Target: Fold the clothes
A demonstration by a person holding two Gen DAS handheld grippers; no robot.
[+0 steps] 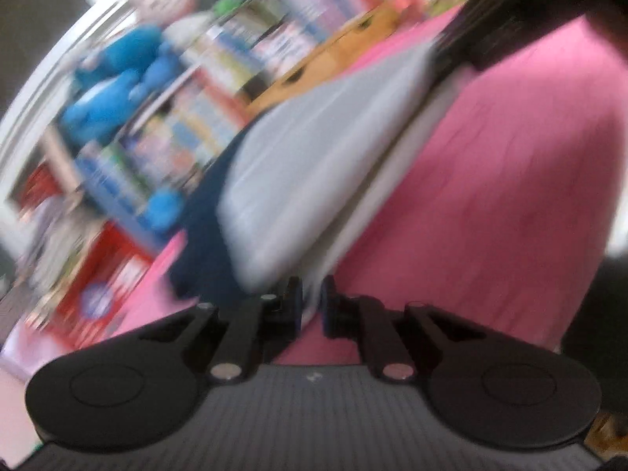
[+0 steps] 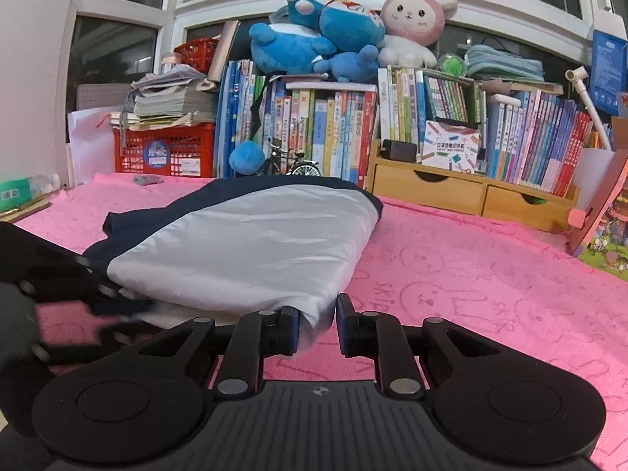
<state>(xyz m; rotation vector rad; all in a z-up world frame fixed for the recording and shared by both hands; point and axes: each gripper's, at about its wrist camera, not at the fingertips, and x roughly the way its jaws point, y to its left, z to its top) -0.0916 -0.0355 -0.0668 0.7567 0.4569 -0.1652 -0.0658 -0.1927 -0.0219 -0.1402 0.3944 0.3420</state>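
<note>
Far left of the right wrist view: red crate under stacked papers, against the window wall. Below it, entering from the left edge, left gripper, blurred, black links reaching the near-left edge of the folded garment. In its own heavily smeared view, left gripper with jaws narrow, a pale fabric edge running down into the gap; contact with the pads not clear through the blur.

Centre: garment in white and navy, lying folded on the pink towel that covers the table, navy layer showing along the far and left sides. Same garment tilted across the left wrist view, pink towel to its right.

Centre front: right gripper, jaws narrow, nipping the near corner of the white layer between the pads.

Behind: books, blue plush toys, pink rabbit plush. Right: wooden drawer unit touching the towel's far edge.
</note>
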